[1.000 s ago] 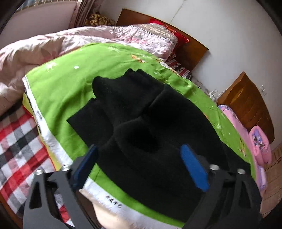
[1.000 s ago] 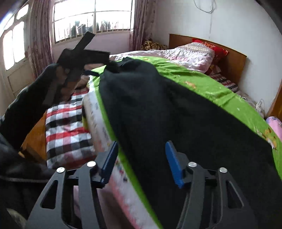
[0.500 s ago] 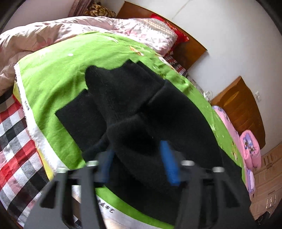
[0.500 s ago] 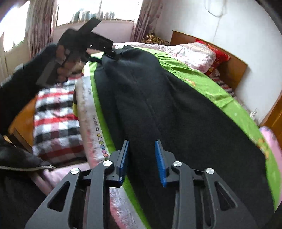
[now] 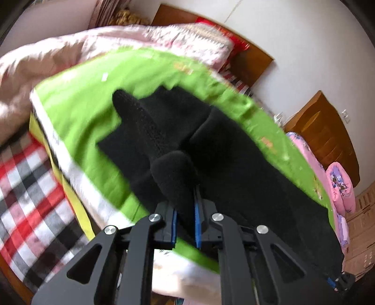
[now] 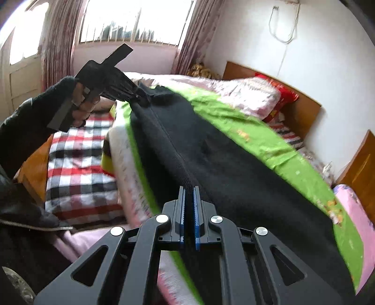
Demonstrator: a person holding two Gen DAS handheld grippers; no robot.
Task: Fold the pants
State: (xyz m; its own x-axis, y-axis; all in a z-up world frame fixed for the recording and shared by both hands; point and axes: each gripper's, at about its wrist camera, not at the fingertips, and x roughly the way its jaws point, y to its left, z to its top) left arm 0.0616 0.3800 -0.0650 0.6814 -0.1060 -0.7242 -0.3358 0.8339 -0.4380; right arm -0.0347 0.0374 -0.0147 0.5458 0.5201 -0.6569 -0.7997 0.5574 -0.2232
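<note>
— Black fleece fills the left wrist view, yes?

— Yes. The pants point(image 5: 211, 150) lie spread over a green sheet point(image 5: 89, 98) on the bed, and a rounded fold of them bulges up straight ahead of the left gripper point(image 5: 185, 211). Its blue pads are pressed in on that fold from both sides.

— What sits around it?

— Left of the gripper, a red, white and black checked blanket point(image 5: 25, 187). Beyond the pants, a pale pink quilt point(image 5: 46, 63), then a wooden headboard point(image 5: 253, 58) against a white wall. Off to the right, a wooden cabinet point(image 5: 328, 136) and pink bedding point(image 5: 339, 185). The picture is smeared; any print on the sheet's white border is unreadable.

— And the right wrist view?

— The right gripper point(image 6: 189, 206) has its pads drawn together on the near edge of the pants point(image 6: 222, 169), which stretch away ahead as a long dark band across the green sheet point(image 6: 246, 131).

— Anything in the way?

— At the far end, up and to the left, the left gripper point(image 6: 140, 98) pinches the other end, held by a bare hand point(image 6: 82, 108) in a dark sleeve. A dark jacket with a zip point(image 6: 30, 225) crowds the lower left.

— The room?

— A bright window point(image 6: 131, 21) with pinkish curtains point(image 6: 56, 42) behind, a white wall with a hanging cord point(image 6: 281, 28) to the right.
</note>
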